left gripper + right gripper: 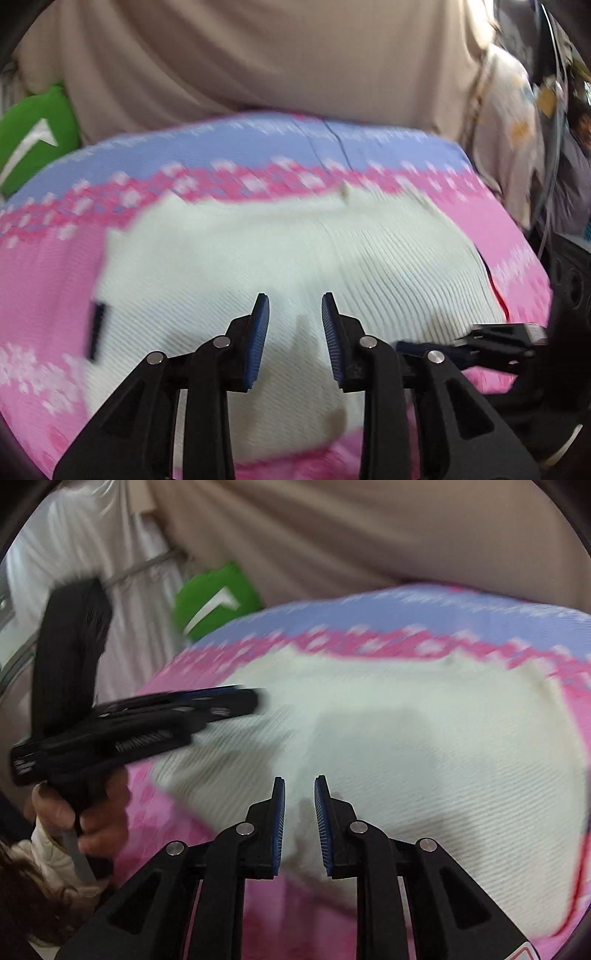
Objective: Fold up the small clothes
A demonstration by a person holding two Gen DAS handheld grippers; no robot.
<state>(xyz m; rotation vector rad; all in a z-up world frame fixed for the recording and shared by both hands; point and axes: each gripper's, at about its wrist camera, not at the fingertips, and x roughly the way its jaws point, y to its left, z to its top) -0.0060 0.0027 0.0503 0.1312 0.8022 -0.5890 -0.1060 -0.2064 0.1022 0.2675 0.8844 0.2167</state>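
- Hovering low over the cloth with both grippers, empty, between grasps by the look of it: likely judging where to pinch for another fold.
- Left gripper: jaws standing apart with a clear gap, pinching nothing, cloth showing between the blue pads.
- Right gripper: jaws likewise parted, a narrower gap, holding nothing, pointing across the near part of the cloth.
- Showing also in the right view: the left gripper coming in from the left over the cloth's left edge, gripped by the person's hand; too blurred there to read its jaws.
- Lying on the cover, pink and lilac with a pale fleck pattern, spread over a rounded surface; cloth sitting roughly mid-cover, near edge close to both grippers.
- Looking white to pale cream, ribbed in fine lines, a compact rounded-rectangle shape with little wrinkling; probably folded at least once already, though not certain.
- Showing a small dark tag at the left edge and a tiny tab at the far edge; motion blur softening most detail.
- Calling next, as a guess, for lowering each gripper to an edge or corner, closing on cloth only, not the cover beneath, then lifting and carrying both sides over evenly.
- Risking, with thick knit, pinching several layers unevenly or dragging the piece across the slick cover.
- Sitting behind: beige drape and green cushion, well apart from the cloth.
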